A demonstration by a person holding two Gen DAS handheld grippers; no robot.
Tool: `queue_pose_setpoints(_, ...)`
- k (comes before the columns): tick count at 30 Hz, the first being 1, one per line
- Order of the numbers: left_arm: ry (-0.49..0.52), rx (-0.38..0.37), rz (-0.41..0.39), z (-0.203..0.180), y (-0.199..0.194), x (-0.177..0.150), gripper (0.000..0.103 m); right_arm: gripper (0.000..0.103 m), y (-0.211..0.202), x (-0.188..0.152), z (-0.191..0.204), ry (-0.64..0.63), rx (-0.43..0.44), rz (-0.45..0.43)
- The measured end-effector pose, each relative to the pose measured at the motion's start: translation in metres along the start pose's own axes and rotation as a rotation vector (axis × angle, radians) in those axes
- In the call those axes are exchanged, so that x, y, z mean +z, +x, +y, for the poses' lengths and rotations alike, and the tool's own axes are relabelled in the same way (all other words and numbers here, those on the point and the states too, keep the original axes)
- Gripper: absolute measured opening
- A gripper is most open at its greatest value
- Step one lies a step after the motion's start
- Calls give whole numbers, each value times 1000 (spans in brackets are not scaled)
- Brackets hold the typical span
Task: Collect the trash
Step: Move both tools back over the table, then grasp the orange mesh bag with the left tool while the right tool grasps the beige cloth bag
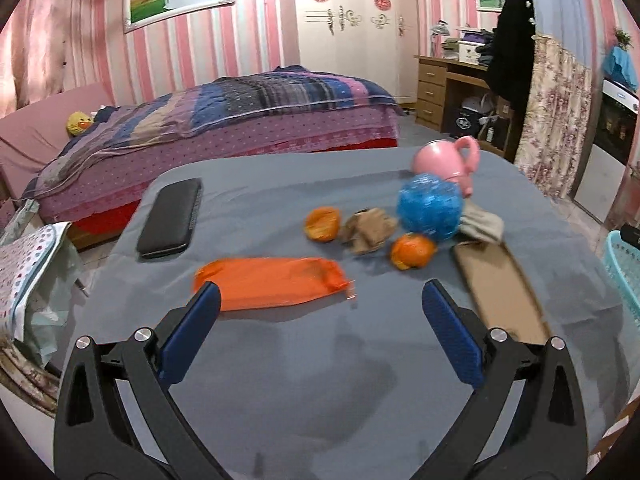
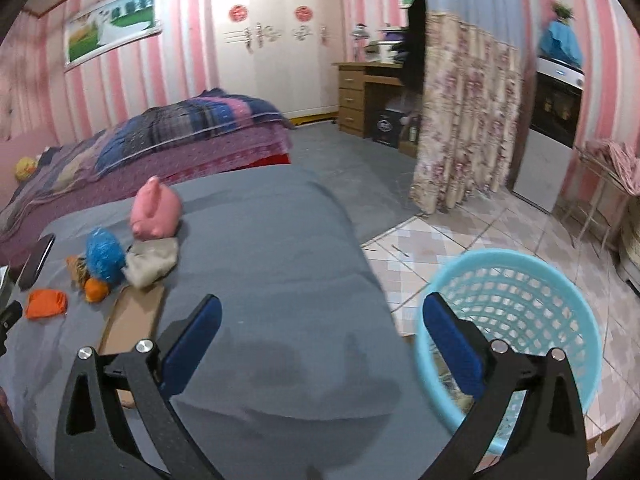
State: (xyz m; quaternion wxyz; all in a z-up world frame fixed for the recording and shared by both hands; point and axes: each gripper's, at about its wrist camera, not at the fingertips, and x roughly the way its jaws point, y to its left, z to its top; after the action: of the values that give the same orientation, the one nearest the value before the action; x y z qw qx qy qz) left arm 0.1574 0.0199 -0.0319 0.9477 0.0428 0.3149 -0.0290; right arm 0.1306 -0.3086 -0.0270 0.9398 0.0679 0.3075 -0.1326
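Just beyond left fingers [image 1: 208, 300]: orange bag [image 1: 272, 280].

1. The left gripper [image 1: 320, 302] is built of two matte black arms, each with a long triangular cut-out near its base.
2. Blue rectangular pads [image 1: 450, 336] with a fine ribbed texture line its fingers' inner faces.
3. Round silver screw heads [image 1: 144, 335] sit in pairs on the black arms just behind each pad.
4. The right gripper [image 2: 322, 314] matches it: black arms, blue pads [image 2: 192, 344], silver screws [image 2: 498, 345] behind the pads.
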Motion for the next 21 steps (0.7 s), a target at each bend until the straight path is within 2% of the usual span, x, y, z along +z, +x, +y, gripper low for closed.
queue_pose_setpoints(7,-30,46,8,36,3,-16,97,99,6,-3,43,-63,83,5)
queue_pose_setpoints(11,-27,69,59,51,11,-23,97,99,12,-8,67,-101,115,19)
queue_pose_setpoints(14,-83,35,94,65,20,-25,97,99,20,-11,86,-151,96,82)
queue_pose_setpoints(16,-116,-14,130,74,28,-25,97,99,23,-13,93,-146,142,93)
queue_pose_setpoints(21,-114,-1,136,74,44,-18,97,99,27,-12,102,-118,175,94)
